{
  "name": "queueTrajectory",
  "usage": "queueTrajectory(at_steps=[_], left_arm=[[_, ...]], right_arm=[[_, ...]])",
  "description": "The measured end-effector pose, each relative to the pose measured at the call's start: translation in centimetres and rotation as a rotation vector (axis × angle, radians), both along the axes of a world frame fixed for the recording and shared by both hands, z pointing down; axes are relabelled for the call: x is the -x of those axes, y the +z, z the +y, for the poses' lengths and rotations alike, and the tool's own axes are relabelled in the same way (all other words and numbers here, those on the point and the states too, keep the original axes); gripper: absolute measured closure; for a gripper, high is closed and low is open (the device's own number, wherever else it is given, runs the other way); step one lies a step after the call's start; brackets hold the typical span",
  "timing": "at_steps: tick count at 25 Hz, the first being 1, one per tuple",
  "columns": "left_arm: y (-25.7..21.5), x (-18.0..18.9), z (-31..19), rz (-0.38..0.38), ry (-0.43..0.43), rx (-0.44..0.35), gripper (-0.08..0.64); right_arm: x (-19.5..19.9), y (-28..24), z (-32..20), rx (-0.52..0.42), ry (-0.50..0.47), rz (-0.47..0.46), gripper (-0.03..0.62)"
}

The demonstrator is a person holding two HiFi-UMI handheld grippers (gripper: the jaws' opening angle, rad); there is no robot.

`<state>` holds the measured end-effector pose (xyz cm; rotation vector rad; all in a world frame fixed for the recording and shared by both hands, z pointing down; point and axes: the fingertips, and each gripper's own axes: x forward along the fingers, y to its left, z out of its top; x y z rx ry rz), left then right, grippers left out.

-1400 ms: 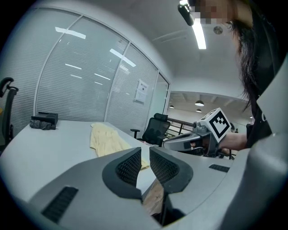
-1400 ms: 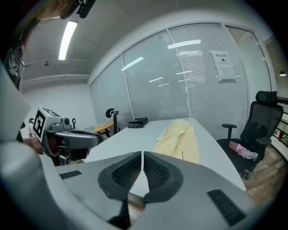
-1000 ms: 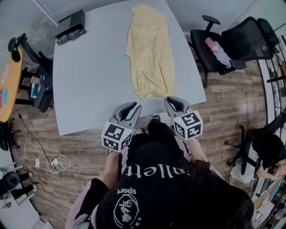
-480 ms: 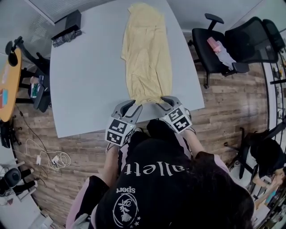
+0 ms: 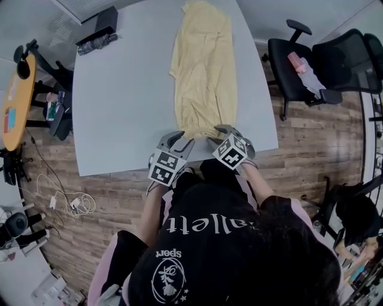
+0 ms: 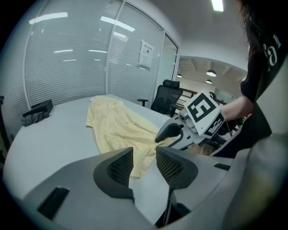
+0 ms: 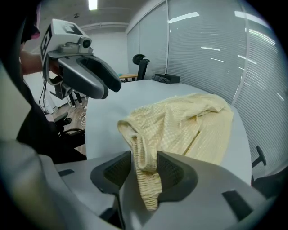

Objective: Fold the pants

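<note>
the person's black shirt (image 5: 209, 263) bears white print, seen upside down in the head view. across it runs a large word (image 5: 206, 226) of which only "allet" can be made out. under it stands the small word "sport" (image 5: 169, 255), beside a round emblem (image 5: 169, 280). the left cube (image 5: 166, 169) and the right cube (image 5: 231, 152) carry black-and-white square codes, no letters. a paper notice (image 6: 146, 53) on the glass wall has print too small to read.

A pale grey table (image 5: 119, 101) stands on a wood-plank floor (image 5: 305, 158). Black office chairs (image 5: 297, 67) sit at one side and an orange round table (image 5: 15, 98) at the other. Glass walls with blinds (image 6: 67, 63) sit under ceiling strip lights (image 6: 218, 4).
</note>
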<state>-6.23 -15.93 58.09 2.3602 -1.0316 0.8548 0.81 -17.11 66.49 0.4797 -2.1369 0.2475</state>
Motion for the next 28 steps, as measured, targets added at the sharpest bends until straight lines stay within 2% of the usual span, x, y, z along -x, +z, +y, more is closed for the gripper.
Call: queueTrajectory(at_steps=[4,8,12,18,21,28], left_arm=[[3.8,0.1,0.4,-0.106,0.077,0.045,0.374],[6.3,0.0,0.6,-0.163,0.125,0.098,0.368],[8.2,0.0,0.7,-0.189,0.140,0.131,0.365],[9.4,0.1,0.2,-0.227,0.150,0.135,0.367],[9.6,0.4,0.1,-0.253,0.151,0.130,0.420],[9.0,-0.3,0.3,-0.219,0.169,0.113,0.440]], right_arm=[[0.0,1.1,-0.1,-0.029,-0.015,0.048,0.424],[0.1,1.3,-0.3,-0.041,-0.014,0.038,0.426],[0.1,1.2,-0.4,-0.046,-0.002,0.014,0.441],[0.1,1.0,-0.4,-0.037,0.032,-0.005,0.462],[0.2,0.5,-0.1,-0.032,0.048,-0.023,0.476],[-0.3,-1.1,0.0,-0.015,0.125,-0.094,0.491]])
